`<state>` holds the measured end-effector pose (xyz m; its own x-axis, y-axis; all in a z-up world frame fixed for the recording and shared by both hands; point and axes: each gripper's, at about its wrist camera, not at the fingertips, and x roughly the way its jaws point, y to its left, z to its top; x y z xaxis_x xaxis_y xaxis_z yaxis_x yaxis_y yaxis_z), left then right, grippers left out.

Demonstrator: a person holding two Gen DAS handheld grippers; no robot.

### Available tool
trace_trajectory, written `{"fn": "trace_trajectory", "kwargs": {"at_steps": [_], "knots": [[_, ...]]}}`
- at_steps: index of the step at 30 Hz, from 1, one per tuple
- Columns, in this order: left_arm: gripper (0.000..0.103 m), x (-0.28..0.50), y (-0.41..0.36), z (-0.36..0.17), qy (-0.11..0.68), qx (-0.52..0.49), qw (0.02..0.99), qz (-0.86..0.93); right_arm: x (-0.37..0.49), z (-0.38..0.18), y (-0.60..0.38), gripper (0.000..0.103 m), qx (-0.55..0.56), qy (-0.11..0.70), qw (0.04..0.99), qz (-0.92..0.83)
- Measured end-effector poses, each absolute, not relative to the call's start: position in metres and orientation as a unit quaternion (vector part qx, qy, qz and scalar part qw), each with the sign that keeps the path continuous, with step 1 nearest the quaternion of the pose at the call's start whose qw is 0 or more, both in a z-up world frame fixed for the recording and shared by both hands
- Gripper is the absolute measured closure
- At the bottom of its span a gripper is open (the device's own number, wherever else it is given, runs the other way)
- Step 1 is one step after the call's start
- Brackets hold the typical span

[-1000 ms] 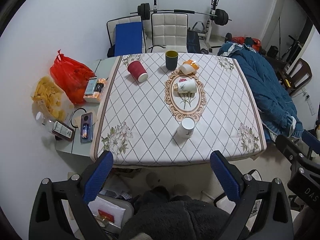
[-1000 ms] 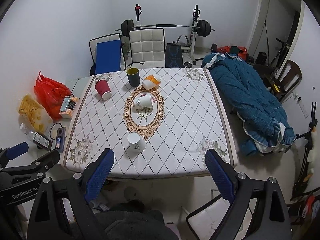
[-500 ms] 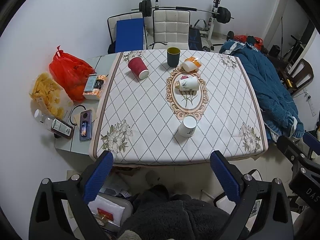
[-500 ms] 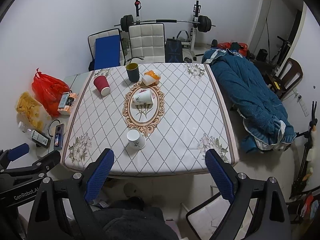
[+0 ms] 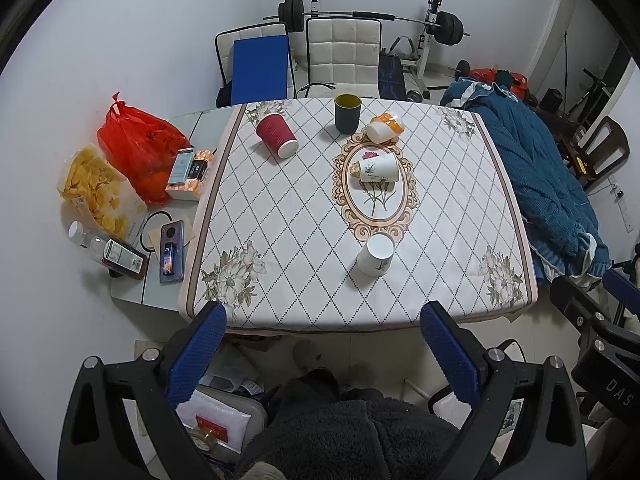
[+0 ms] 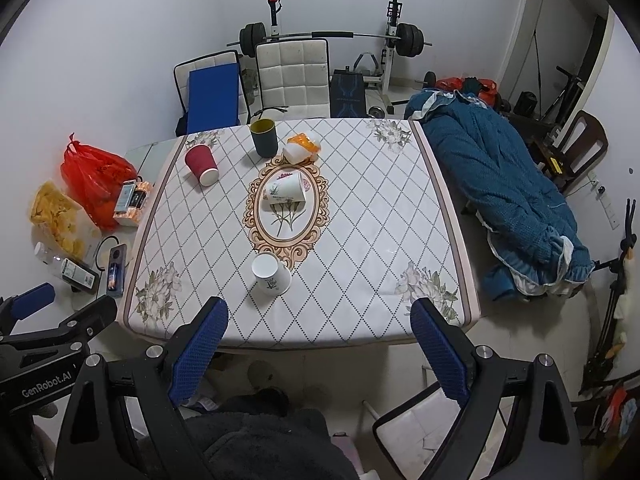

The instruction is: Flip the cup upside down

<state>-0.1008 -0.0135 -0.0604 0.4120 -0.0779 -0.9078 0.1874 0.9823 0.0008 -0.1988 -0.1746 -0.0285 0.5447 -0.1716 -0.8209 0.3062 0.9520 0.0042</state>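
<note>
A white cup (image 5: 375, 255) (image 6: 271, 273) stands upright near the front of the table (image 5: 296, 216) (image 6: 372, 216). A second white cup (image 5: 377, 167) (image 6: 285, 193) lies on its side in the oval pattern. A red cup (image 5: 277, 135) (image 6: 202, 165) lies on its side at the back left. A dark green cup (image 5: 347, 113) (image 6: 264, 137) stands upright at the back. My left gripper (image 5: 323, 342) and right gripper (image 6: 319, 338) are both open and empty, high above the table's front edge, well apart from all cups.
An orange and white packet (image 5: 385, 127) lies by the green cup. A side shelf on the left holds a red bag (image 5: 138, 144), a snack bag (image 5: 98, 192), bottles and a phone (image 5: 171, 251). Chairs (image 5: 342, 58) stand behind the table. A blue quilt (image 6: 500, 196) lies on the right.
Both views have shifted slightly: the table and cups sit a little lower in the frames than a second ago. No cup has moved on the table. Both grippers stay open.
</note>
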Motion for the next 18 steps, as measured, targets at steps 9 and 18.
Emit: {"fn": "trace_trajectory", "kwargs": {"at_steps": [9, 18], "knots": [[0.004, -0.094, -0.015, -0.058, 0.533, 0.051, 0.841, -0.075, -0.197, -0.031, -0.178, 0.008, 0.075, 0.459, 0.876, -0.131], [0.004, -0.09, -0.017, -0.058, 0.537, 0.053, 0.838, -0.075, -0.196, -0.033, -0.179, 0.008, 0.075, 0.462, 0.875, -0.128]]}}
